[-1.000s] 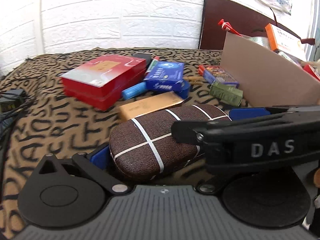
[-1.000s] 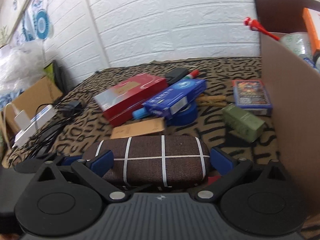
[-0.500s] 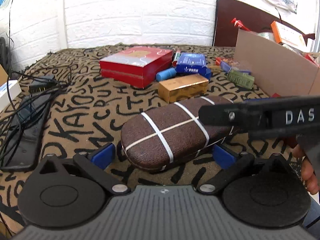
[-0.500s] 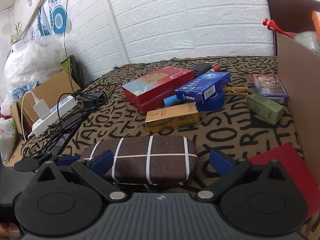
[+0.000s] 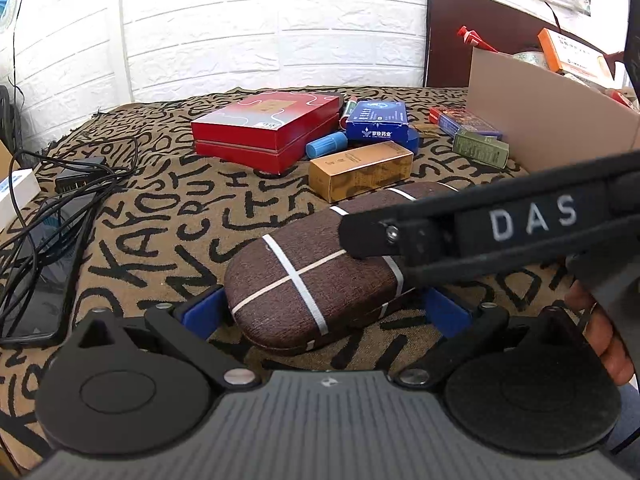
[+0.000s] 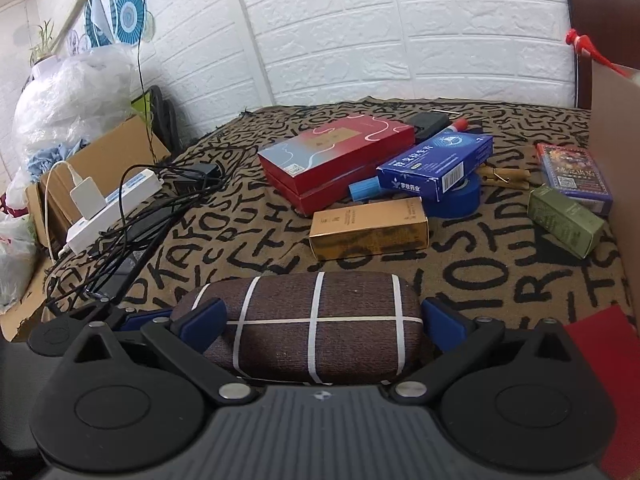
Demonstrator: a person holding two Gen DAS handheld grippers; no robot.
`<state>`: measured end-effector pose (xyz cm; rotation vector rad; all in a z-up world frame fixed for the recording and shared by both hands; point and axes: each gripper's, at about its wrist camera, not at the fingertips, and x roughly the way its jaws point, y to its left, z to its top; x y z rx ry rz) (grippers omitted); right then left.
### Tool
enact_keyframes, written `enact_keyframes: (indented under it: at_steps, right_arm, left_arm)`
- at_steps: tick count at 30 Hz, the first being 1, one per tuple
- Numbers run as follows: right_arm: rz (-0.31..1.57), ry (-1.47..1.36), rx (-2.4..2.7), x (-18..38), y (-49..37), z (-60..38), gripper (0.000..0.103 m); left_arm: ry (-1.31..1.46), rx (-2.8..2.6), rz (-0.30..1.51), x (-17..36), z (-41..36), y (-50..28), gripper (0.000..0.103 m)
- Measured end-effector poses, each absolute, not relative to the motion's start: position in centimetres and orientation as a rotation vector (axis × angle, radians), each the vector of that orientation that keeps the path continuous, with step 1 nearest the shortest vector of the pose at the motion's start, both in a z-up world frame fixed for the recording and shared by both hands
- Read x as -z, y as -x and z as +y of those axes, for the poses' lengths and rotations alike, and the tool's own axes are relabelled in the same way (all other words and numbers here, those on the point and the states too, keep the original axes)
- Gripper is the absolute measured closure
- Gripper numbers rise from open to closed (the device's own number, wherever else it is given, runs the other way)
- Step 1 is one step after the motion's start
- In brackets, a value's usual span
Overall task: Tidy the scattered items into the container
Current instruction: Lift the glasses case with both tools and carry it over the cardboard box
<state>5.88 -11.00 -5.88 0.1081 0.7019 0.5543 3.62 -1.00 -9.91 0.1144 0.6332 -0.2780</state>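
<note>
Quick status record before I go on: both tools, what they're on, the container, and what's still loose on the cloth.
held item: brown glasses case with white stripes
right tool: blue pads at both ends of the case; contact unclear
left tool: straddles the case's near end, pads apart from it
container: cardboard box, far right, already holding items
loose items: red gift box, blue medicine box, gold carton, green carton, blue tape roll
surface: patterned cloth
</note>
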Motion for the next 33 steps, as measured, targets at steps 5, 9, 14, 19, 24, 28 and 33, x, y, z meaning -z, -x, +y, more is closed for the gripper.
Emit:
enact_keyframes:
  at_steps: [5, 9, 14, 19, 24, 28, 33]
  right_arm:
    - [0.624, -0.089, -0.570, 6.3, -4.6, -11.3, 0.000]
    - [0.593, -0.124, -0.566, 5.2, -4.4, -11.9, 0.002]
    - [0.522, -0.145, -0.571, 3.0, -4.2, -12.1, 0.002]
    - [0.478, -0.168, -0.565, 1.4, -4.0, -12.8, 0.002]
    - [0.422, -0.174, -0.528, -0.2, -3.4, -14.3, 0.002]
    - [0.378, -0.184, -0.470, -1.5, -2.9, -16.1, 0.002]
    - [0.338, -0.208, -0.399, -2.3, -2.6, -19.3, 0.002]
  left_arm:
    - [-0.104, 0.259, 0.615, 10.1, -1.1, -3.3, 0.000]
    - [-0.054, 0.274, 0.604, 8.9, -0.7, -3.1, 0.000]
    - [-0.051, 0.277, 0.535, 6.6, -0.7, -2.7, 0.000]
    - [-0.042, 0.284, 0.501, 4.9, -1.0, -2.4, 0.000]
    - [-0.063, 0.324, 0.451, 3.2, -2.4, -2.4, 0.000]
    - [-0.084, 0.370, 0.415, 2.0, -4.3, -2.7, 0.000]
    - [-0.109, 0.439, 0.384, 1.0, -7.3, -3.2, 0.000]
